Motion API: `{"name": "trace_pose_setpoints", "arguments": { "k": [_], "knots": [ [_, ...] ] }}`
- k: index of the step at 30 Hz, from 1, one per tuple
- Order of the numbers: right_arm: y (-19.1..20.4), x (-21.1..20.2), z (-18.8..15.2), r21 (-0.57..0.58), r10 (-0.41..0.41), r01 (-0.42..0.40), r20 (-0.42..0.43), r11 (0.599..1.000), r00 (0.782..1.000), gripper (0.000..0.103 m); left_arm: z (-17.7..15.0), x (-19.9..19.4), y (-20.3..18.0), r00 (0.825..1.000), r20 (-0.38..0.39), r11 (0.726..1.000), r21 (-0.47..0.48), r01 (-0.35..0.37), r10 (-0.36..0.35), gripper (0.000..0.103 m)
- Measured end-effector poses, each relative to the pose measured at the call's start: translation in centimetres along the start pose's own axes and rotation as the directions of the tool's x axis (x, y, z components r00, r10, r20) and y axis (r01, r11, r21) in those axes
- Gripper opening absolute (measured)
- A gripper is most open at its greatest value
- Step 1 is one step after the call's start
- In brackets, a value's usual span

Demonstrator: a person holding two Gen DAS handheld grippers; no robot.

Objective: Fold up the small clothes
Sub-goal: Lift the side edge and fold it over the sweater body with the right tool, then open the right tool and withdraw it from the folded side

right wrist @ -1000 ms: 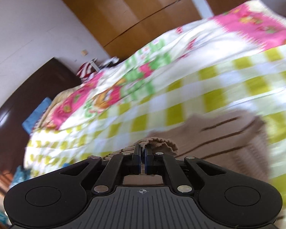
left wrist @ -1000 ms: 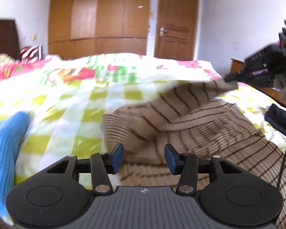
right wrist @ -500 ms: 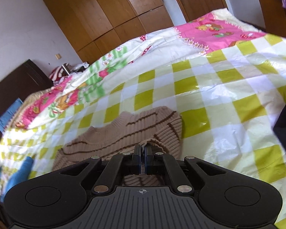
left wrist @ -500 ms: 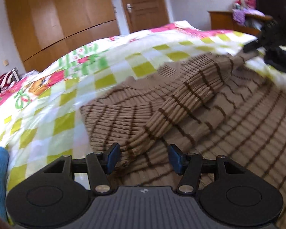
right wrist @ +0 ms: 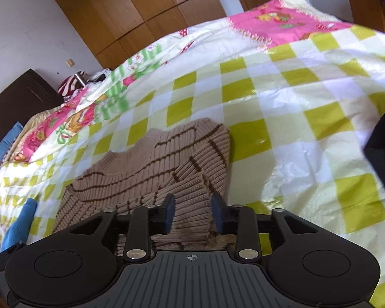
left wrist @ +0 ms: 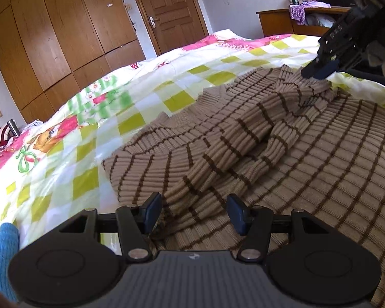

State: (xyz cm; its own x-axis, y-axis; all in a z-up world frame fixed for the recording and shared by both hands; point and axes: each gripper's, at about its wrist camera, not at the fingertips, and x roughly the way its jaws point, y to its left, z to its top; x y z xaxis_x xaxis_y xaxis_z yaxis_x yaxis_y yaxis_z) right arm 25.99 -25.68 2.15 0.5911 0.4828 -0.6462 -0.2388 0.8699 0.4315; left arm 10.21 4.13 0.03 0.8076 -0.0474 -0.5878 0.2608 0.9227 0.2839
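Right claw [right wrist: 192,215] opening astride crosswise sleeve [right wrist: 187,213]

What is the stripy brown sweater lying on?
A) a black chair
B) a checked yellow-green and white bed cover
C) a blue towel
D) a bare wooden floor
B: the sweater lies spread flat on the checked bed cover, whose yellow-green and white squares show all around it.

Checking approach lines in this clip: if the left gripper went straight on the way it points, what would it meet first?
Probably the folded-over sleeve of the tan brown-striped ribbed sweater, whose cuff already lies between the open left gripper fingers; depth is unclear.
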Motion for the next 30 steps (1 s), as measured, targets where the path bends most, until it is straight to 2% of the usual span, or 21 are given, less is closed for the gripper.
{"name": "trace_pose_setpoints", "arguments": {
  "k": [2,5,7,8,9,13,15,16,18,20,21,25,27,28,30],
  "knots": [
    [0.4,0.6,0.0,-0.006,-0.002,0.002,-0.01,1.0,1.0,0.034,0.2,0.4,0.1,1.0,-0.001,1.0,0.004,-0.013,0.013,0.07],
    [1.4,0.6,0.4,-0.043,-0.016,0.016,0.0,0.999,1.0,0.008,0.5,1.4,0.6,1.0,-0.027,1.0,-0.004,-0.001,0.001,0.069],
    [2.0,0.3,1.0,-0.049,0.003,-0.003,0.003,0.999,1.0,0.006,0.9,1.5,1.0,0.999,-0.034,1.0,-0.012,0.004,-0.004,0.055],
    [2.5,-0.1,1.4,-0.058,0.011,-0.011,0.012,0.998,1.0,0.006,1.2,1.4,1.3,0.999,-0.033,1.0,-0.014,-0.005,0.004,0.043],
    [2.9,-0.5,1.8,-0.063,0.025,-0.023,0.026,0.998,0.999,0.005,1.5,1.1,1.6,1.0,-0.024,1.0,-0.025,-0.013,0.012,0.034],
    [4.4,-3.9,3.7,-0.078,0.096,-0.085,0.15,0.993,0.984,0.005,2.2,-0.6,2.4,0.999,0.035,0.998,-0.059,-0.014,0.016,0.034],
    [4.2,-4.5,3.7,-0.081,0.097,-0.084,0.17,0.993,0.981,0.005,1.4,0.1,1.6,1.0,-0.005,1.0,-0.026,0.006,-0.006,0.034],
    [4.0,-4.0,3.4,-0.091,0.068,-0.055,0.154,0.994,0.986,0.005,0.7,0.9,1.1,0.999,-0.044,1.0,-0.007,0.02,-0.02,0.034],
    [2.8,-1.7,2.1,-0.088,0.0,0.004,0.052,0.996,0.999,0.005,-0.6,1.9,0.2,0.994,-0.103,0.999,0.011,0.043,-0.042,0.034],
    [1.8,0.6,0.6,-0.099,-0.119,0.118,-0.006,0.988,0.993,0.006,-0.9,1.6,-0.1,0.994,-0.105,0.999,0.023,0.037,-0.035,0.034],
    [1.5,1.2,0.0,-0.114,-0.15,0.147,-0.018,0.983,0.989,0.006,-0.8,1.3,0.1,0.993,-0.11,0.999,0.015,0.043,-0.042,0.034],
    [1.4,1.1,0.1,-0.111,-0.159,0.159,0.009,0.981,0.987,0.006,-0.3,-0.8,1.4,0.995,-0.077,0.998,-0.012,0.062,-0.063,0.034],
    [2.1,0.7,0.5,-0.153,-0.168,0.168,0.013,0.974,0.986,0.012,0.0,-2.0,2.0,0.998,-0.03,0.998,-0.016,0.057,-0.057,0.036],
    [2.5,0.4,0.6,-0.172,-0.178,0.179,0.018,0.969,0.984,0.012,0.2,-2.3,2.3,0.998,-0.011,0.998,-0.019,0.061,-0.061,0.038],
    [3.1,-0.4,0.7,-0.196,-0.218,0.221,0.039,0.955,0.975,0.014,0.4,-2.3,2.6,0.998,0.021,0.998,-0.011,0.058,-0.057,0.053]
  ]
}}
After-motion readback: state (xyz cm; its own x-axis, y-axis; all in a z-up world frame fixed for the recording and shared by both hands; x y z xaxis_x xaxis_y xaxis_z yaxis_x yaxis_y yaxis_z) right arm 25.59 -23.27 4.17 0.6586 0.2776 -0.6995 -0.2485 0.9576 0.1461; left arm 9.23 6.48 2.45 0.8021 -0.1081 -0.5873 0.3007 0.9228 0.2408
